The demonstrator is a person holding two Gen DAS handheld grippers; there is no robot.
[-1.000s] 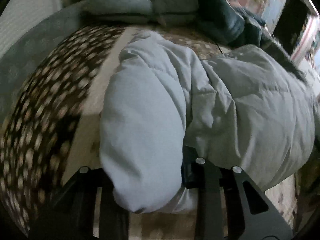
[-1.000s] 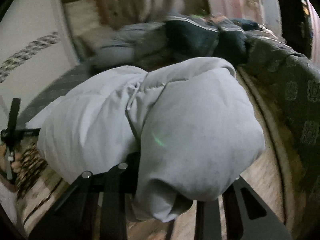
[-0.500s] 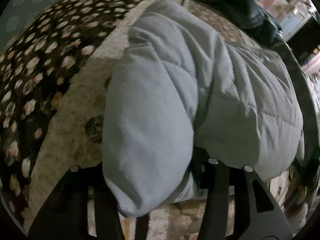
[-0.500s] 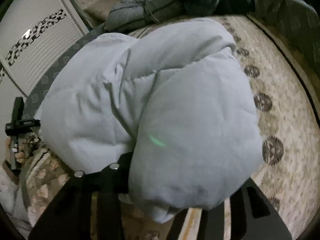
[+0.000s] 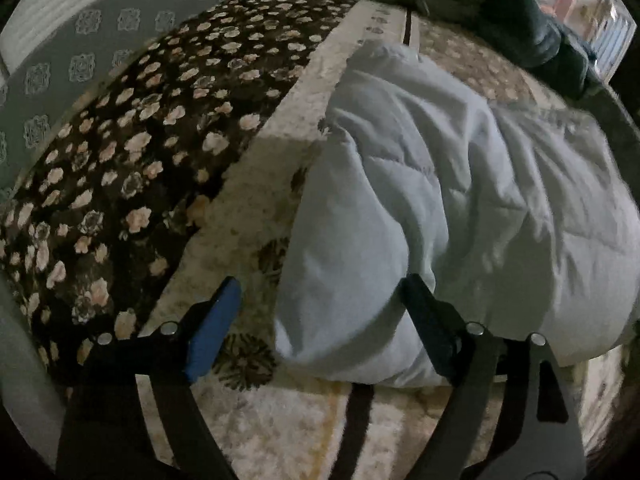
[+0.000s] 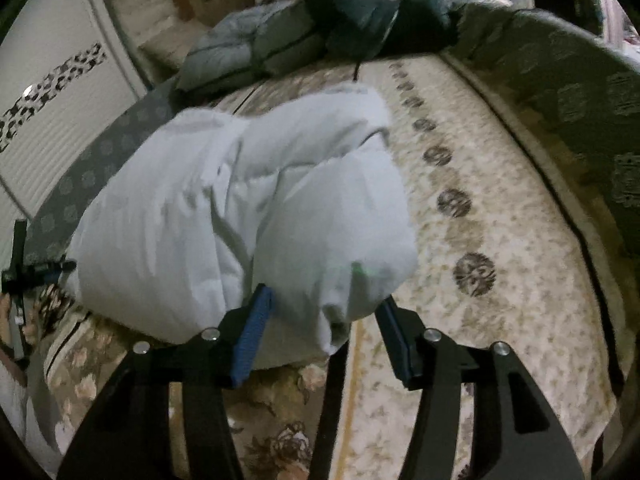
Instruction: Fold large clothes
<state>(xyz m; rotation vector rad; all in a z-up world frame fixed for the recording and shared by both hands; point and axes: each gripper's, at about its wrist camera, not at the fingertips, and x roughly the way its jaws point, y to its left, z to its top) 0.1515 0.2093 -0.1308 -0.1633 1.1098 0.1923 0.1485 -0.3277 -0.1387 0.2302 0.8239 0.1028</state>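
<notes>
Both the left gripper (image 5: 320, 300) and right gripper (image 6: 324, 304) have just spread apart, releasing the folded pale jacket (image 5: 460, 200) onto the bedspread (image 6: 500, 220), so this fold looks done.

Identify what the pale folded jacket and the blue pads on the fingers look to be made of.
Pale jacket: looks like matte woven shell over soft padding, judging by stitched quilt lines and puffy folds; fibre unclear. Blue pads: probably rubber or textured plastic, matte, with a faint ribbed surface.

Black left tool (image 5: 320, 300) and right tool (image 6: 324, 312) (blue pads, silver screws).
</notes>
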